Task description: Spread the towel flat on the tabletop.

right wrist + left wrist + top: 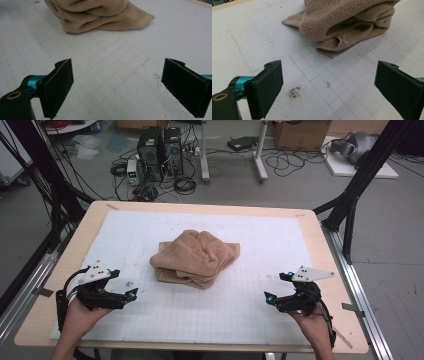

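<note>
A crumpled tan towel (195, 257) lies bunched in the middle of the white gridded mat (225, 310). My left gripper (124, 286) rests near the mat's front left, open, pointing toward the towel with nothing between its jaws. My right gripper (278, 287) sits at the front right, also open and empty. In the left gripper view the towel (347, 22) lies ahead beyond the wide-apart jaws of the left gripper (328, 87). From the right gripper view the towel (97, 15) sits at the upper left, well ahead of the right gripper (117, 87).
The mat covers a wooden table (320, 240) with black frame posts (360, 175) at the right and left. Beyond the far edge, computer towers (160, 150), cables and boxes stand on the floor. A small dark smudge (294, 92) marks the mat.
</note>
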Demonstrator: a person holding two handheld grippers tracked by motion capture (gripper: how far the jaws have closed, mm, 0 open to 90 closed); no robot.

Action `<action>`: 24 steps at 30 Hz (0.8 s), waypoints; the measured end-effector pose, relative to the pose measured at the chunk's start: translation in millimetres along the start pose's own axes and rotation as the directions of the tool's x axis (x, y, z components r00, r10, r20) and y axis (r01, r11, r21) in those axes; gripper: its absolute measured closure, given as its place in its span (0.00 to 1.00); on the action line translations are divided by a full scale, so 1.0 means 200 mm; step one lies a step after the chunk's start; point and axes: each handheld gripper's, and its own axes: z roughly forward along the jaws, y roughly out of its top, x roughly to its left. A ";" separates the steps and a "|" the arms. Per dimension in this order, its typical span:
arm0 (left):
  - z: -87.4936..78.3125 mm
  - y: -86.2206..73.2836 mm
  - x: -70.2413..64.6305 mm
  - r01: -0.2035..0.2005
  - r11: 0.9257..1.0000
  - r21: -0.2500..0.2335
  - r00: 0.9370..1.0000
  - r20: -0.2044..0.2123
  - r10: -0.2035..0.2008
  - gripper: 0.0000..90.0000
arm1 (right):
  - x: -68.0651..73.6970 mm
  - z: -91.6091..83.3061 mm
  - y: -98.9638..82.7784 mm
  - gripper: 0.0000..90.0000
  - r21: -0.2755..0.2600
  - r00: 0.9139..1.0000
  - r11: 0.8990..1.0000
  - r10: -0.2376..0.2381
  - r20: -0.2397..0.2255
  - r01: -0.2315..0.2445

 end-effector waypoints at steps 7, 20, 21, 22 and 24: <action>0.01 0.00 0.00 0.000 1.000 0.010 1.000 0.005 0.000 0.10 | -0.01 0.01 -0.01 0.11 0.006 1.000 1.000 0.003 0.002 -0.003; 0.00 0.01 0.00 -0.008 1.000 0.010 1.000 0.008 0.008 0.10 | 0.00 0.01 0.00 0.11 0.002 1.000 1.000 -0.005 0.000 0.005; 0.00 0.01 0.00 -0.006 1.000 0.008 1.000 0.008 0.006 0.10 | 0.00 0.01 0.00 0.11 0.003 1.000 1.000 -0.008 -0.001 0.008; 0.00 0.01 0.00 -0.004 1.000 0.008 1.000 0.007 0.004 0.10 | 0.00 0.01 0.00 0.11 0.005 1.000 1.000 -0.005 -0.001 0.005; 0.00 0.01 0.00 -0.007 1.000 0.010 1.000 0.011 0.007 0.10 | 0.00 0.01 0.00 0.11 0.001 1.000 1.000 -0.008 0.002 0.008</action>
